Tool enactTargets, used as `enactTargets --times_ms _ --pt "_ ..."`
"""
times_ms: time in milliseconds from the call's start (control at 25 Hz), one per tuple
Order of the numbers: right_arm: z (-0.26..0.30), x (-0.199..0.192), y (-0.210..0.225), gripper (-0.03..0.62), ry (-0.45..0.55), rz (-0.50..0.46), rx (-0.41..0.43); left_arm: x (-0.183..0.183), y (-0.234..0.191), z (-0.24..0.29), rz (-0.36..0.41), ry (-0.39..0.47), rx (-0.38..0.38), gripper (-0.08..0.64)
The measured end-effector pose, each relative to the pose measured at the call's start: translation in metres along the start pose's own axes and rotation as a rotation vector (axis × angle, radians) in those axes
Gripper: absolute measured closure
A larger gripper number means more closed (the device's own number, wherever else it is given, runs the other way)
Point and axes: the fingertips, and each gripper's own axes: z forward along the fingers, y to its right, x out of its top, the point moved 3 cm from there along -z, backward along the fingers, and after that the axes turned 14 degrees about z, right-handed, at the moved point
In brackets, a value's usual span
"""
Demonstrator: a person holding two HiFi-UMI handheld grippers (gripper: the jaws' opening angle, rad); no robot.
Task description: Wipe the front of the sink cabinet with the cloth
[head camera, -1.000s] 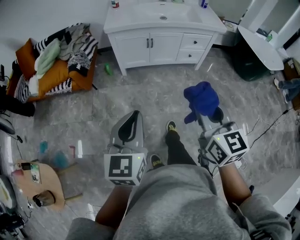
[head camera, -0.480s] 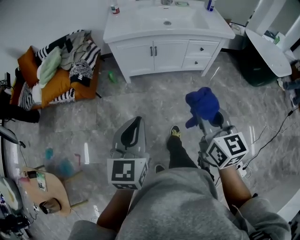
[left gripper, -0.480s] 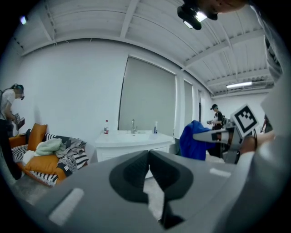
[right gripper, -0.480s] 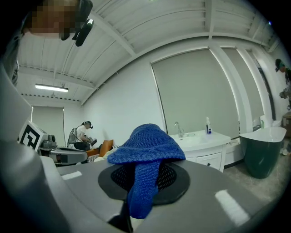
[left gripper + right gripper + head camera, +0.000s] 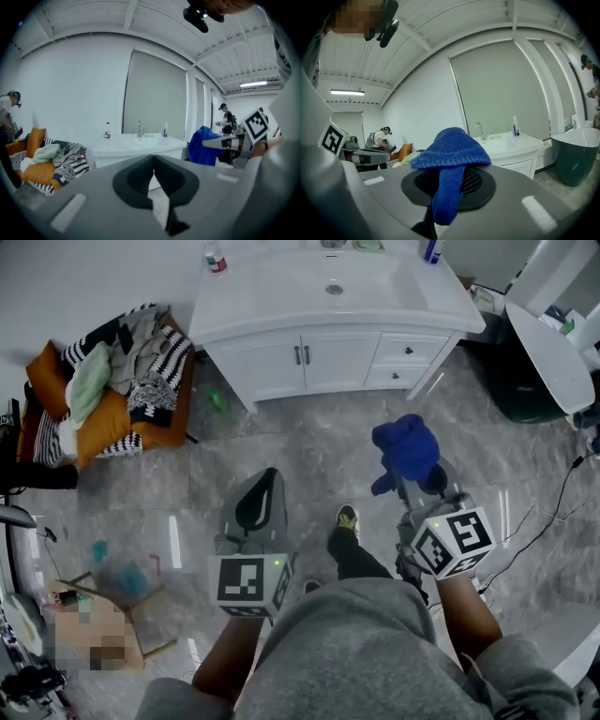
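Observation:
The white sink cabinet [image 5: 323, 357] stands ahead across the grey floor, with two doors and two drawers on its front. It also shows in the left gripper view as the sink cabinet [image 5: 136, 152] and at the right of the right gripper view as the sink cabinet [image 5: 511, 157]. My right gripper [image 5: 405, 465] is shut on a blue knitted cloth [image 5: 404, 448], which drapes over its jaws as the blue cloth [image 5: 450, 161]. My left gripper [image 5: 261, 493] is shut with nothing in it, well short of the cabinet.
An orange seat piled with clothes [image 5: 108, 381] stands left of the cabinet. A green object [image 5: 217, 401] lies on the floor by the cabinet's left leg. A white tub [image 5: 553, 334] and dark bin [image 5: 511, 381] are at the right. A small wooden table [image 5: 94, 634] is near left.
The view has moved closer to the sink cabinet, which now sits lower and larger in the head view. Both grippers keep their pose, the right still holding the cloth.

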Motion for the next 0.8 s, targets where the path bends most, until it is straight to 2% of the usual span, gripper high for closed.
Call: enactTargets --times_ms 400,800 --pt "0.06 0.032 0.053 0.525 -0.016 0.022 0.041 0.02 -0.006 0.073 -0.002 -0.042 0.041 0.551" --pt "0.085 0.044 0.084 0.525 -0.01 0.048 0.062 0.028 -0.002 0.106 0.006 -0.076 0.073 0.551"
